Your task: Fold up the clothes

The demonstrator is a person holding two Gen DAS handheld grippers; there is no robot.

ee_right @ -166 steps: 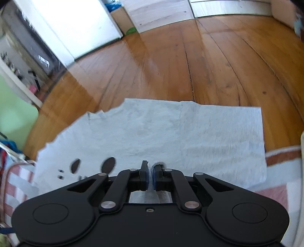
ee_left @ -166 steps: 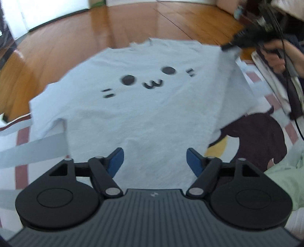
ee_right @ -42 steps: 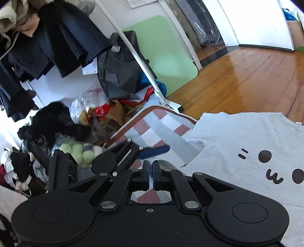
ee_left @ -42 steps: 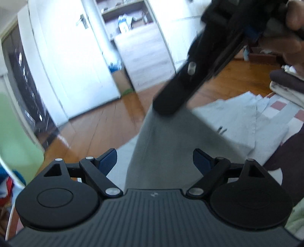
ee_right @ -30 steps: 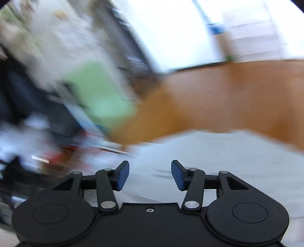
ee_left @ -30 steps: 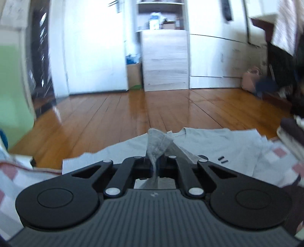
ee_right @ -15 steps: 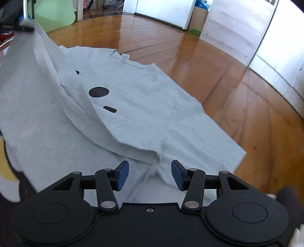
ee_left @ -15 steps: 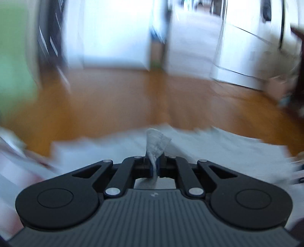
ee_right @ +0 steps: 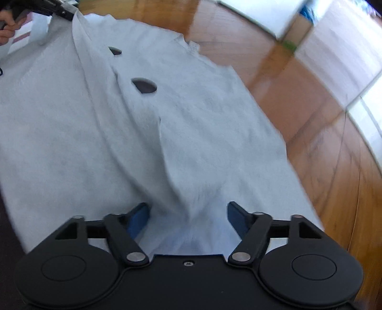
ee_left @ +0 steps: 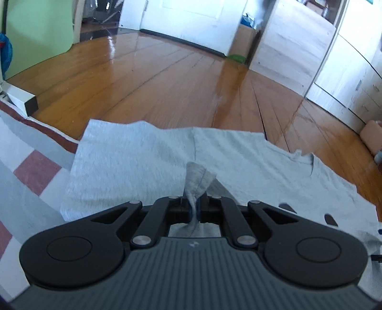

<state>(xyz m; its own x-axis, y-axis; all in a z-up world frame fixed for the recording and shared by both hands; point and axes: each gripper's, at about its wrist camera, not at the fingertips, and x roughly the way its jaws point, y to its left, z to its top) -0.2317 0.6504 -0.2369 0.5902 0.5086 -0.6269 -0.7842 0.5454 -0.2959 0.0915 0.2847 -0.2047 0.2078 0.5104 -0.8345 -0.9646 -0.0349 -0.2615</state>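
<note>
The grey T-shirt (ee_left: 133, 157) lies spread partly on the wooden floor (ee_left: 167, 78) and partly on a checked rug (ee_left: 28, 167), its dark printed face marks (ee_right: 144, 85) showing. The left gripper (ee_left: 197, 209) has its jaws clamped tight on a bunched fold of the shirt's cloth, which pokes up between them. The right gripper (ee_right: 188, 218) hangs over a raised ridge of the shirt, its jaws just having opened wide; the cloth lies between the blue pads (ee_right: 139, 218) but they do not press it. Far left in the right wrist view, a hand (ee_right: 7, 21) shows.
</note>
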